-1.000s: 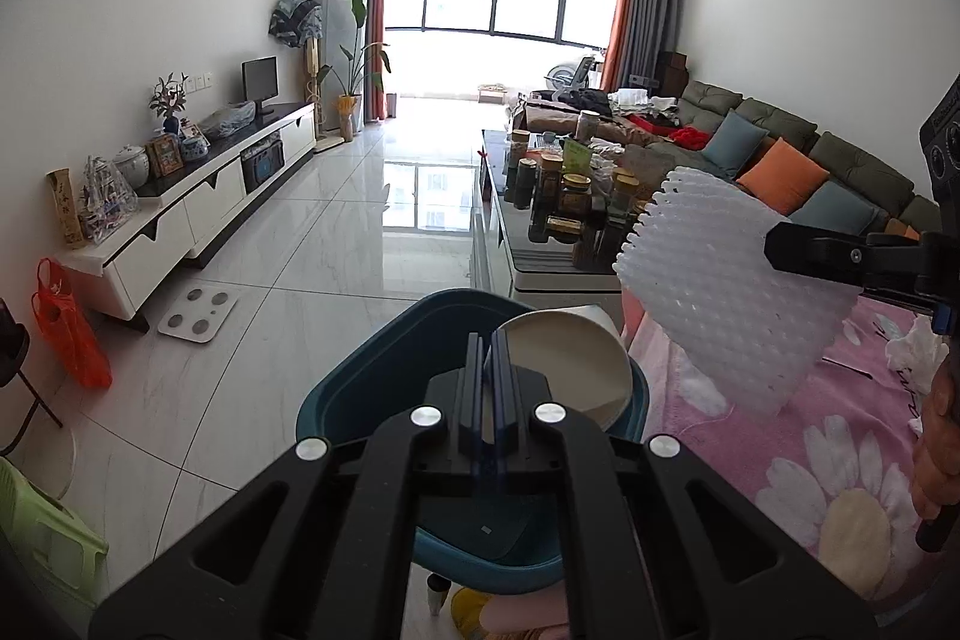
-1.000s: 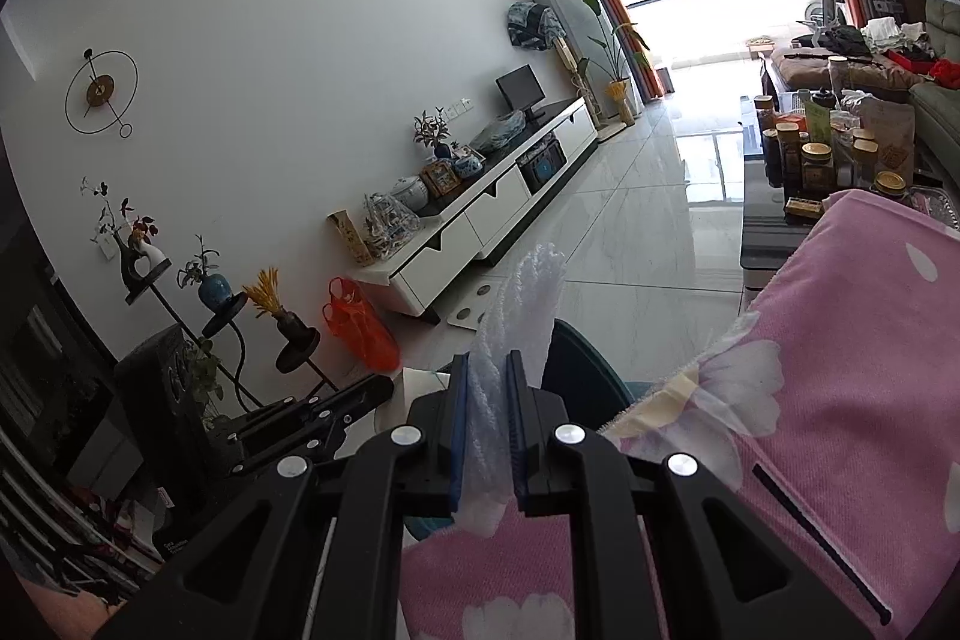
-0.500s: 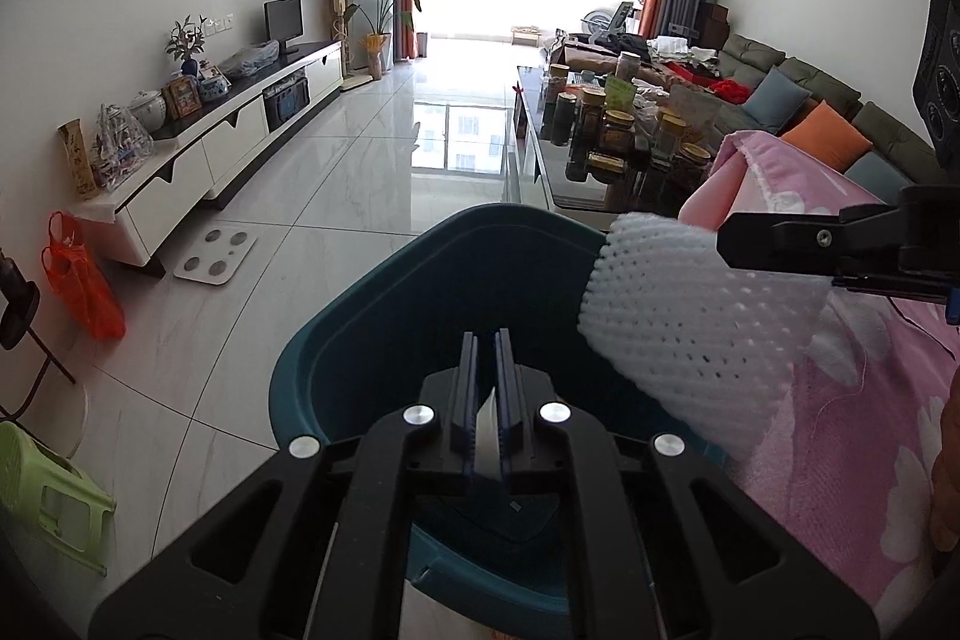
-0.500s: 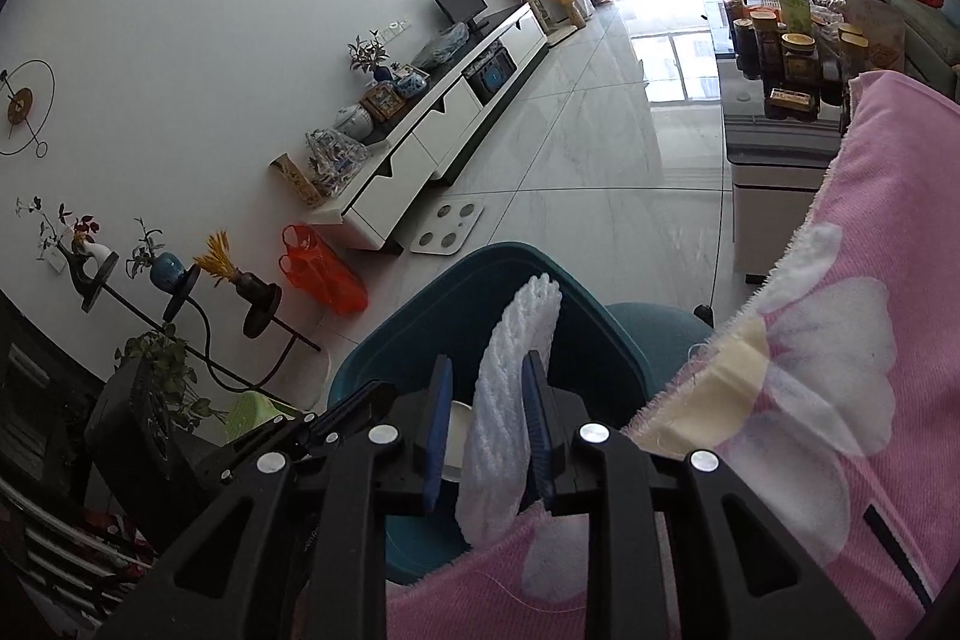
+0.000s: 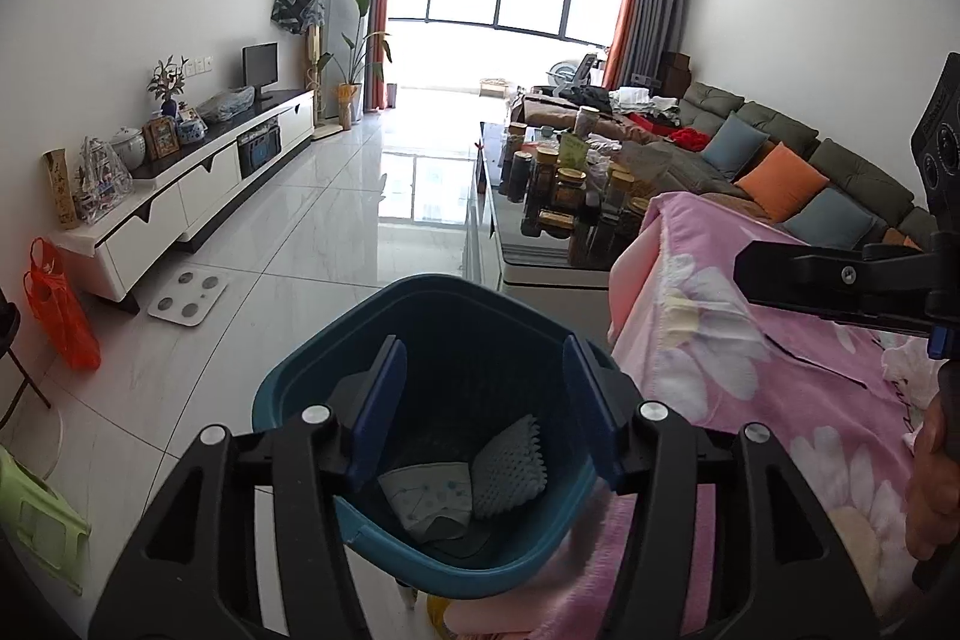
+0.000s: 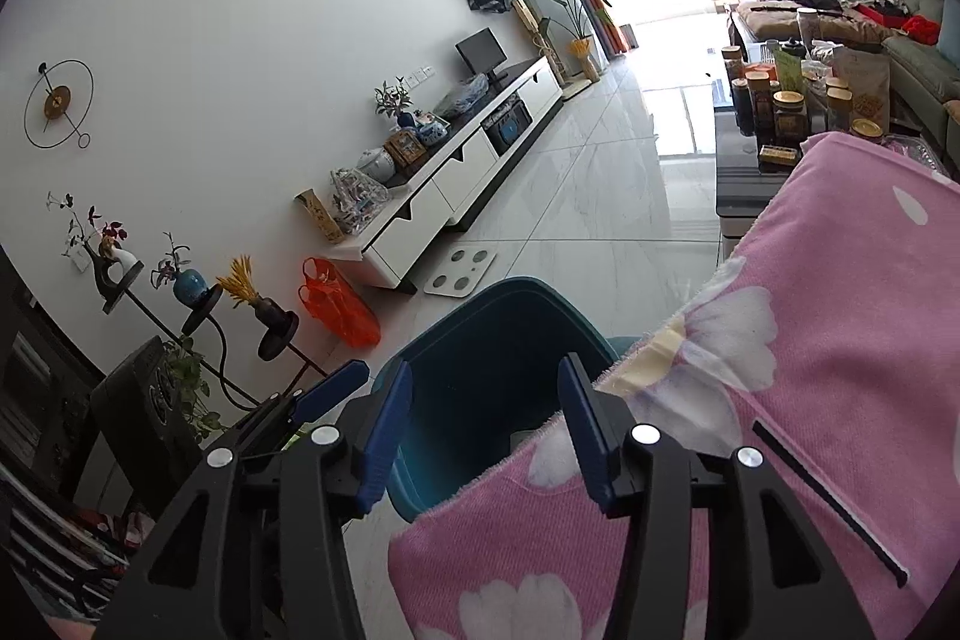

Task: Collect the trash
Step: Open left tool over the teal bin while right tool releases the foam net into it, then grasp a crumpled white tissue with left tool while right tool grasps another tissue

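Note:
A teal trash bin (image 5: 312, 388) stands on the floor beside a table with a pink flowered cloth (image 5: 750, 400). Inside the bin lie a white foam net (image 5: 510, 466) and a pale paper plate (image 5: 429, 490). My left gripper (image 5: 483, 406) hovers over the bin's mouth, its jaws opening with nothing between them. My right gripper (image 6: 486, 424) hangs over the bin (image 6: 480, 388) and the cloth's edge (image 6: 810, 370), jaws also opening and empty. The right gripper's arm shows at the right of the left wrist view, and the left gripper's blue fingertip (image 6: 330, 391) shows in the right wrist view.
A glass coffee table (image 5: 540, 244) with several jars stands beyond the bin. A white TV cabinet (image 5: 180, 202) lines the left wall, with a scale (image 5: 189, 295) and an orange bag (image 5: 60, 304) on the floor. A grey sofa (image 5: 810, 172) is at the right. A hand (image 5: 936, 472) grips the right tool.
Both grippers opened. The paper plate left the left gripper and the foam net left the right one; both now lie in the bin.

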Tool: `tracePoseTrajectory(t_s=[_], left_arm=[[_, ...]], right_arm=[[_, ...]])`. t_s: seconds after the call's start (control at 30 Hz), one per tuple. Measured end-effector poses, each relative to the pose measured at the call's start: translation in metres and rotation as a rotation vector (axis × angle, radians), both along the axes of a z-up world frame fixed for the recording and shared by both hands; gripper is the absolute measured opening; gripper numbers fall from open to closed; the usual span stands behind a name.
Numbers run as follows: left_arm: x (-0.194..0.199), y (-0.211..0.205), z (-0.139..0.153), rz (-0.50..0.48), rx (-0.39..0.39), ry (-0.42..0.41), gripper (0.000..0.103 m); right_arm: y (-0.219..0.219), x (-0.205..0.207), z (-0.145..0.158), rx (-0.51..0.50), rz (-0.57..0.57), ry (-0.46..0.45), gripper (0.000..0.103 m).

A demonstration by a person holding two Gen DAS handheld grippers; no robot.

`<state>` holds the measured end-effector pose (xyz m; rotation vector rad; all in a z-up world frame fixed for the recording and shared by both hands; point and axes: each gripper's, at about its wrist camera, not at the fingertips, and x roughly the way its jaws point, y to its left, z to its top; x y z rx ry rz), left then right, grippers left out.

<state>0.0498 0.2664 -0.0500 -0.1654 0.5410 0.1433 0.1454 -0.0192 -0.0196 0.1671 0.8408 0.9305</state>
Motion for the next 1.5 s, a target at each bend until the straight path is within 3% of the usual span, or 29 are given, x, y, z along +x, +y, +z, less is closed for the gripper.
tracePoseTrajectory(t_s=[0.1, 0.27, 0.43, 0.6, 0.77, 1.0, 1.3, 1.5], left_arm=[[-0.017, -0.029, 0.017, -0.100, -0.012, -0.059, 0.068], [-0.035, -0.098, 0.029, -0.330, -0.029, -0.088, 0.073], [-0.039, -0.173, 0.025, -0.566, -0.068, -0.052, 0.076], [-0.042, -0.235, 0.007, -0.710, -0.074, 0.021, 0.077], [-0.041, -0.267, -0.006, -0.778, -0.084, 0.070, 0.077], [-0.029, -0.285, -0.020, -0.779, -0.070, 0.153, 0.076], [-0.018, -0.282, -0.030, -0.782, -0.124, 0.229, 0.055], [-0.016, -0.282, -0.033, -0.812, -0.158, 0.248, 0.033]], right_arm=[[-0.035, -0.019, 0.015, 0.016, -0.014, -0.068, 0.052], [-0.106, -0.043, 0.028, 0.009, -0.113, -0.165, 0.054], [-0.177, -0.057, 0.030, -0.031, -0.262, -0.209, 0.055], [-0.236, -0.064, 0.022, -0.081, -0.413, -0.206, 0.055], [-0.276, -0.065, 0.003, -0.123, -0.516, -0.162, 0.055], [-0.297, -0.064, -0.022, -0.173, -0.573, -0.116, 0.060], [-0.296, -0.050, -0.041, -0.172, -0.574, -0.056, 0.060], [-0.293, -0.048, -0.043, -0.165, -0.570, -0.045, 0.057]])
